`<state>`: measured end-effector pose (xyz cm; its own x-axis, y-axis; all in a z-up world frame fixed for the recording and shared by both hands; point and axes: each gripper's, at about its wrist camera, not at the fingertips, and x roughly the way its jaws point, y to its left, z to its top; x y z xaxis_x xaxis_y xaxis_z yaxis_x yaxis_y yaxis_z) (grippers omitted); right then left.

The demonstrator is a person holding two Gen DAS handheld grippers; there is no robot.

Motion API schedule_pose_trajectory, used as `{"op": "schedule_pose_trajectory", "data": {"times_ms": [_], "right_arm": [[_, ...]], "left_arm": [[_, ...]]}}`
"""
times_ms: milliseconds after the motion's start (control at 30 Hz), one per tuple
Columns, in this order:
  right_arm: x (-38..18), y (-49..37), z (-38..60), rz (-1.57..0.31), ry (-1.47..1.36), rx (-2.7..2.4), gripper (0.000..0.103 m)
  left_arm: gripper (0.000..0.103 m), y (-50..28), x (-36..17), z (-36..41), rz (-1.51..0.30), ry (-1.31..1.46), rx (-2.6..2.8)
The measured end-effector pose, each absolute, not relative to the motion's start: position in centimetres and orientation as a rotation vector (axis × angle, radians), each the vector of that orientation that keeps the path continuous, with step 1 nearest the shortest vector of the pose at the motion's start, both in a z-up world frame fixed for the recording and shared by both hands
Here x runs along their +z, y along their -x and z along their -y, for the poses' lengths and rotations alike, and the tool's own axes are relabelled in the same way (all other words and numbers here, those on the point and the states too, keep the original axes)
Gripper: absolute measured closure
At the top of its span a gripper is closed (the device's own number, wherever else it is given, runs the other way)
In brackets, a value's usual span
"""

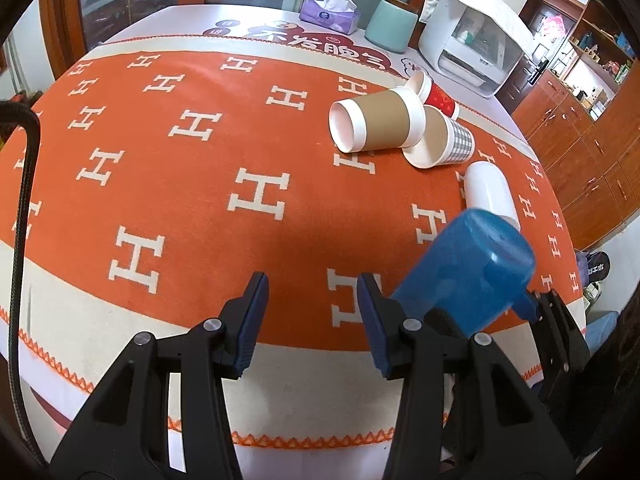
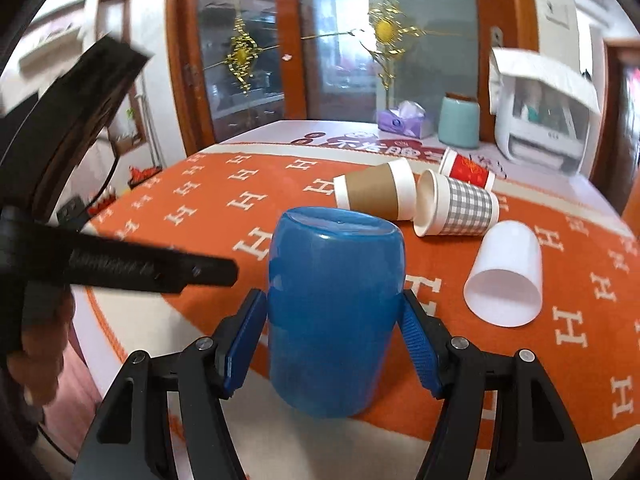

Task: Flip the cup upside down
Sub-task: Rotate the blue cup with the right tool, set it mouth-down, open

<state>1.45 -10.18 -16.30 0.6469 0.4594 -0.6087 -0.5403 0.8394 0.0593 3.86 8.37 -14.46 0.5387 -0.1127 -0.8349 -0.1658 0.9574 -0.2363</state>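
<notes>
A blue plastic cup (image 2: 334,312) is held between the blue pads of my right gripper (image 2: 334,344), base up and tilted, above the orange cloth. In the left wrist view the blue cup (image 1: 468,272) hangs at the lower right with the right gripper's black frame behind it. My left gripper (image 1: 312,320) is open and empty over the near part of the table, just left of the cup. Its black body shows at the left of the right wrist view.
On the orange H-pattern cloth (image 1: 180,184) lie a brown-sleeved paper cup (image 1: 376,126), a checked cup (image 1: 444,140), a red cup (image 1: 438,98) and a white cup (image 1: 490,192), all on their sides. A tissue pack (image 1: 328,14), teal canister (image 1: 390,26) and white appliance (image 1: 476,44) stand at the back.
</notes>
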Motion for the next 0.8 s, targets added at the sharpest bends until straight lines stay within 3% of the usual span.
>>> {"op": "schedule_pose_trajectory", "data": {"times_ms": [367, 500, 800], "right_arm": [[-16.7, 0.4, 10.7, -0.644, 0.137, 0.570, 0.035], [-16.0, 0.7, 11.0, -0.643, 0.107, 0.579, 0.021], [-13.6, 1.9, 12.1, -0.647, 0.059, 0.574, 0.021]], "left_arm": [[0.058, -2.8, -13.9, -7.4, -0.976, 0.244, 0.026], [0.053, -2.6, -13.8, -7.3, -0.981, 0.234, 0.040], [0.050, -1.6, -12.5, -7.6, -0.947, 0.205, 0.079]]}}
